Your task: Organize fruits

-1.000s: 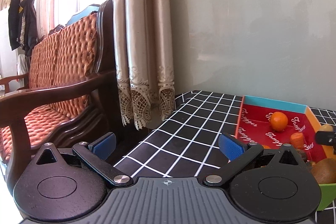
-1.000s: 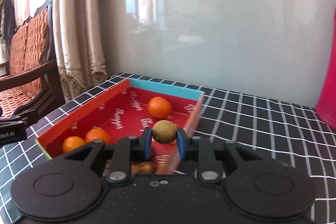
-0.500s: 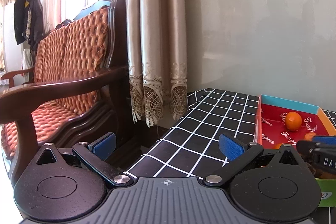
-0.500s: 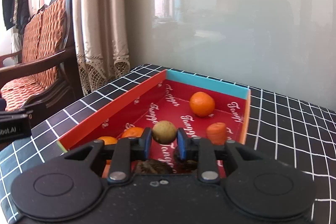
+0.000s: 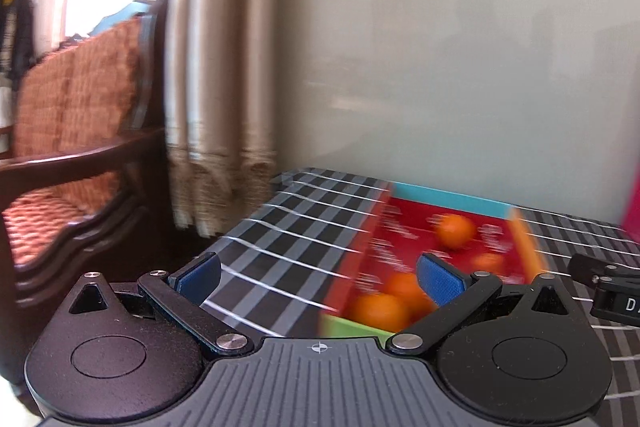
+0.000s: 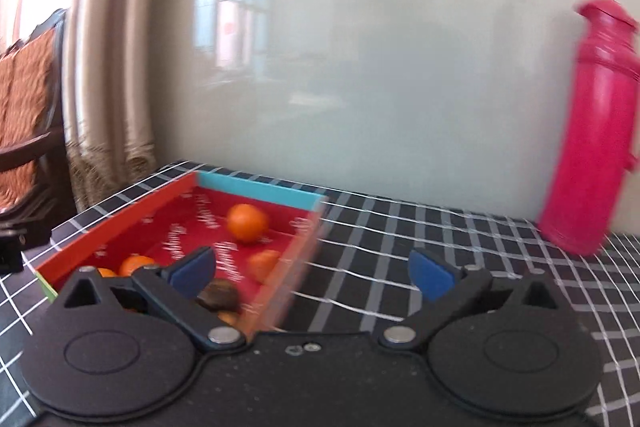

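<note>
A table covered in a black cloth with a white grid (image 6: 400,239) stands against a pale wall. On its left part rests a shallow red tray (image 6: 120,223) with a turquoise far wall and an orange right wall; the tray holds fruit. Well apart from it, at the table's far right, stands a tall pink bottle (image 6: 588,131), upright near the wall.
</note>
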### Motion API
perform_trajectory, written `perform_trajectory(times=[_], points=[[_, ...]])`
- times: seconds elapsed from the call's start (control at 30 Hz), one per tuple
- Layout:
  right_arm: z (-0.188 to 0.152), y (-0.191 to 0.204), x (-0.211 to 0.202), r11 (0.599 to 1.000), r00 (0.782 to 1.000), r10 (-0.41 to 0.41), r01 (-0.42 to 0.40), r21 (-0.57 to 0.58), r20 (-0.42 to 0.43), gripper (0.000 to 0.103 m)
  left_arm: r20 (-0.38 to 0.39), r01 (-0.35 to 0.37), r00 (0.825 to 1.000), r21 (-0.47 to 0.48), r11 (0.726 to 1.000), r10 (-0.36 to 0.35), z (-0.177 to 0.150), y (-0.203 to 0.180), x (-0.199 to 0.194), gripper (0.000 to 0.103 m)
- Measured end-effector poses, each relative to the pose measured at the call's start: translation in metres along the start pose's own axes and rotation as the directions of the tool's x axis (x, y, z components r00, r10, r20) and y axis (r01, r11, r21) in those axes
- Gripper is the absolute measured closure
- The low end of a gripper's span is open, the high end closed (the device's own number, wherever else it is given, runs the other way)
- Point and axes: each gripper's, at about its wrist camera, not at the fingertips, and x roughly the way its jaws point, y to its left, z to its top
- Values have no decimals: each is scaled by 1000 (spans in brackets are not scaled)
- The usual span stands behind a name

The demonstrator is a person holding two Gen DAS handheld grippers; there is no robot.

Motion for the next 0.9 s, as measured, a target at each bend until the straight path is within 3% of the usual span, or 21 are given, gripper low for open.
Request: perform_trajectory(times=[0.13, 0.33, 0.4, 0.53, 0.7, 0.9], points=[[-12, -36, -34, 997, 998, -62, 61, 52, 18, 0, 13, 89, 996, 2, 996, -89, -4, -31, -29, 0], [-29, -69, -80, 993, 996, -90, 88, 80, 16, 0, 58, 91, 993, 115, 989, -98, -14, -71, -76, 0], [-36, -75, -93, 991, 994, -111, 110, 79, 11, 0, 42, 102, 993, 150, 984, -109, -20, -79, -88, 0], [-49, -81, -119, 987, 990, -143, 142, 78, 8, 0, 26, 141, 989, 162, 977, -147, -33, -82, -114, 0], [-58, -75, -141, 981, 981, -186, 183, 57, 60, 0, 47, 98, 993, 195, 976, -109, -49, -78, -135, 0], [-59, -68, -139, 981, 978, -189, 186, 47, 83, 0, 81, 114, 989, 137, 984, -126, -51, -66, -140, 0]])
